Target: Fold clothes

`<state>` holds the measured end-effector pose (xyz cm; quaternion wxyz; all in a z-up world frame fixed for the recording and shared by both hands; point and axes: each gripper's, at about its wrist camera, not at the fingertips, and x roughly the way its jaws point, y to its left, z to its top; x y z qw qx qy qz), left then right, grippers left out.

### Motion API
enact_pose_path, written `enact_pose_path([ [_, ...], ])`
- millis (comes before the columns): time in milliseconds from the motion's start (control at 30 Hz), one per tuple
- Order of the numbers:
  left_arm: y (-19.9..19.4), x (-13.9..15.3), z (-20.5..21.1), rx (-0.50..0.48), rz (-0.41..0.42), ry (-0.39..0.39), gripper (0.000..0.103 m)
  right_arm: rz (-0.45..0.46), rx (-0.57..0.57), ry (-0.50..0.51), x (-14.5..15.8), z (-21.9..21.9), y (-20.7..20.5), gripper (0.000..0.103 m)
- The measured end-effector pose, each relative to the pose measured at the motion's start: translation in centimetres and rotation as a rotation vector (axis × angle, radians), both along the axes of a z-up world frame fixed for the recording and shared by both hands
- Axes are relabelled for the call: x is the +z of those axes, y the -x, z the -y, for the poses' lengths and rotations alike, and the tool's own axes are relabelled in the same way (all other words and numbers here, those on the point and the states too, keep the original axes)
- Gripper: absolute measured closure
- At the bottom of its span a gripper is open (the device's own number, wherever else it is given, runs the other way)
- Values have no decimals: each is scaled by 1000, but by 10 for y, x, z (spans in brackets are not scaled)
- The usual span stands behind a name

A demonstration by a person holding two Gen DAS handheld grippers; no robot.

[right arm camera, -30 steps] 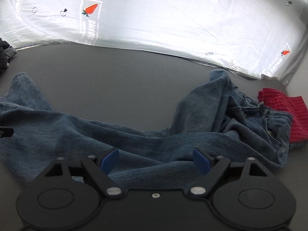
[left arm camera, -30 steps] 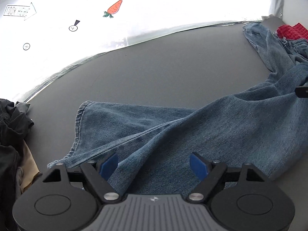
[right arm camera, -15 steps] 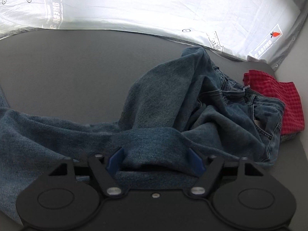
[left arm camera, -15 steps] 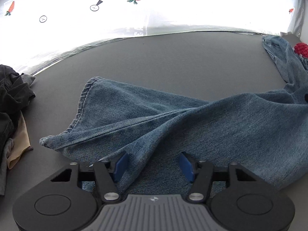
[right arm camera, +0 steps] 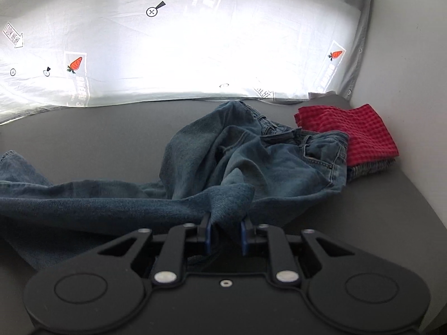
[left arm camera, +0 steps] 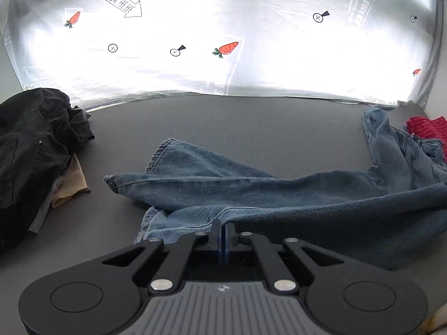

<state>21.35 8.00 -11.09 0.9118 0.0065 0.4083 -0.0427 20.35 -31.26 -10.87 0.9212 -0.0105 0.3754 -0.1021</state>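
Observation:
A pair of blue jeans (left arm camera: 279, 192) lies crumpled across the dark grey table (left arm camera: 223, 122), legs to the left, waist to the right. My left gripper (left arm camera: 223, 227) is shut on the near edge of a jeans leg. In the right wrist view the jeans (right arm camera: 251, 162) bunch up at the waist, and my right gripper (right arm camera: 225, 224) is shut on a thick fold of denim near the waist end. The cloth hides the right fingertips in part.
A heap of dark clothes (left arm camera: 30, 150) with a tan piece lies at the table's left end. A folded red checked cloth (right arm camera: 354, 134) sits on other folded items at the back right corner by a white wall (right arm camera: 405, 97). A bright printed sheet (left arm camera: 223, 42) hangs behind.
Both grippers went from open to shut on the jeans. The denim has been pulled toward me and bunched, and both cameras have tilted up.

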Motion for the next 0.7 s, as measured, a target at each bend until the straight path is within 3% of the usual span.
enact_pose_path([
  [133,30,-33,0,46,-212,1,99,-203,5,-16,-32,8,17,81],
  [233,38,-36,-11,108,-244,10,92,-317,-9,-6,-45,12,17,76],
  [267,40,-33,-16,121,-229,16,86,-315,-9,-5,-42,13,17,69],
  [300,41,-30,-20,133,-216,20,72,-297,-12,-6,-37,14,17,59],
  [333,41,-27,-24,150,-200,17,63,-270,-14,-8,-30,14,17,55],
  [500,23,-23,-43,210,-157,-11,56,-162,29,-9,-7,4,-1,39],
  [567,11,-24,-48,222,-153,-19,51,-149,73,11,-5,-11,-12,38],
  [633,-2,-23,-54,241,-140,-11,39,-130,117,32,-4,-29,-23,36],
  [700,-17,-23,-63,258,-120,22,33,-109,164,31,-2,-48,-35,28],
])
